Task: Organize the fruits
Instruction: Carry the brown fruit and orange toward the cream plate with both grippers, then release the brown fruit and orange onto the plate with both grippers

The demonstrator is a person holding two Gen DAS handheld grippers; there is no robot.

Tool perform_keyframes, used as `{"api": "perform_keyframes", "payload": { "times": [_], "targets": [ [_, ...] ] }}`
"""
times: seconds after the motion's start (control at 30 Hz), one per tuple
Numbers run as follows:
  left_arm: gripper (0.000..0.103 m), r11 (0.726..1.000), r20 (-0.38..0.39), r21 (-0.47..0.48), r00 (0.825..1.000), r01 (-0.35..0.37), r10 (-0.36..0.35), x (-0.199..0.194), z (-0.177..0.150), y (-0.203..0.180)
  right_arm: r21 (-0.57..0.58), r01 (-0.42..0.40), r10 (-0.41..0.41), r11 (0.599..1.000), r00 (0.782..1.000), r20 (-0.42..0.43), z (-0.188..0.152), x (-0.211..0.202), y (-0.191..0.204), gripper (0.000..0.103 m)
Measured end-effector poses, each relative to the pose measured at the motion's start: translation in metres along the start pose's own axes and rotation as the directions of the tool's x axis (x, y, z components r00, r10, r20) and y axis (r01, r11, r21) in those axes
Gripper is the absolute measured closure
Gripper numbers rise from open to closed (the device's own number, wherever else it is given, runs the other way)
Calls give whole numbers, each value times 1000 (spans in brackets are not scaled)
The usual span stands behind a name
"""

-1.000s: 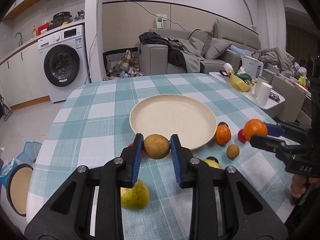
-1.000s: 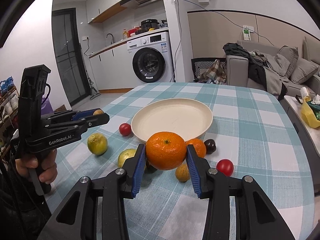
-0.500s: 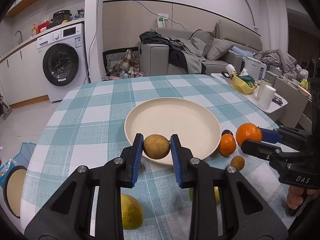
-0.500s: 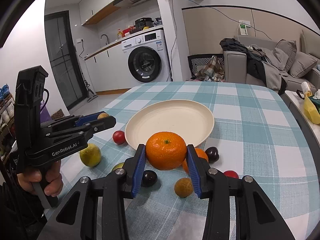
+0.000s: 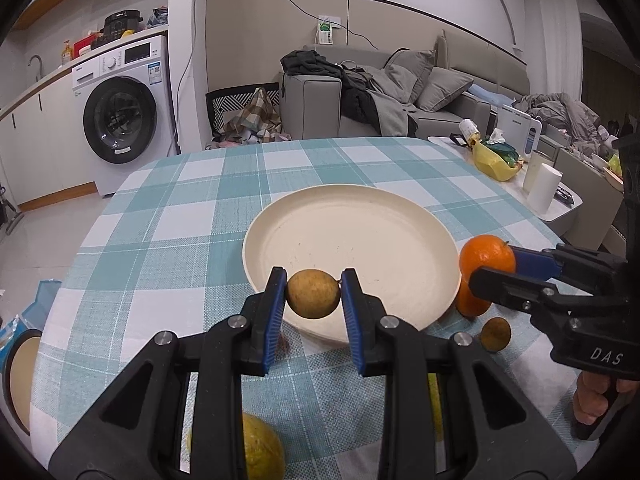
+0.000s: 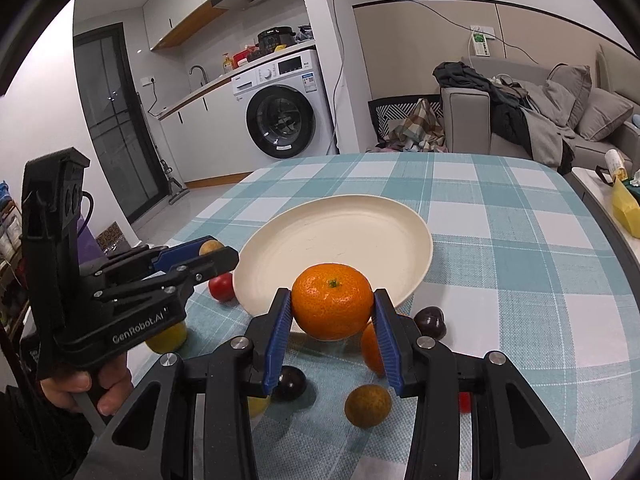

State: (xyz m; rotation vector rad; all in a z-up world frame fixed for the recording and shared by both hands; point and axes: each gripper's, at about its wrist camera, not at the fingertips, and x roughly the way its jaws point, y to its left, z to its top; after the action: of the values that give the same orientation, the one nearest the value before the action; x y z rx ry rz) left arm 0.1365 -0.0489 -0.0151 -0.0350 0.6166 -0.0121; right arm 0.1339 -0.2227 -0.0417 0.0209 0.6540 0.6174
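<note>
The right gripper (image 6: 332,312) is clamping an orange (image 6: 331,306). The cream plate (image 6: 316,248) is lying at twelve o'clock beyond it.

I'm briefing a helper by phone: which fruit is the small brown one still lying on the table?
Find the big cream plate on the checked table. Just in front of its near rim lies a cluster of fruit; the small brown fruit sits nearest the camera there. It is dull tan and round, unlike the glossy dark plum beside it.
</note>
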Motion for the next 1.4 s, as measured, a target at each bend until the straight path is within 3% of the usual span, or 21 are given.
{"api": "perform_keyframes", "payload": {
  "times": [0.4,1.0,1.4],
  "targets": [
    [78,1000,-13,-10,1000,-17,17,19,1,4,6,12,-12,1000,1000,-29,6,20,-2,61],
    [78,999,-94,-23,995,-25,23,41,1,9,34,20,-17,999,997,-80,6,39,-8,61],
    [77,999,-99,-20,994,-44,42,44,0,9,23,33,-31,999,996,-84,6,41,-6,59]
  ]
}}
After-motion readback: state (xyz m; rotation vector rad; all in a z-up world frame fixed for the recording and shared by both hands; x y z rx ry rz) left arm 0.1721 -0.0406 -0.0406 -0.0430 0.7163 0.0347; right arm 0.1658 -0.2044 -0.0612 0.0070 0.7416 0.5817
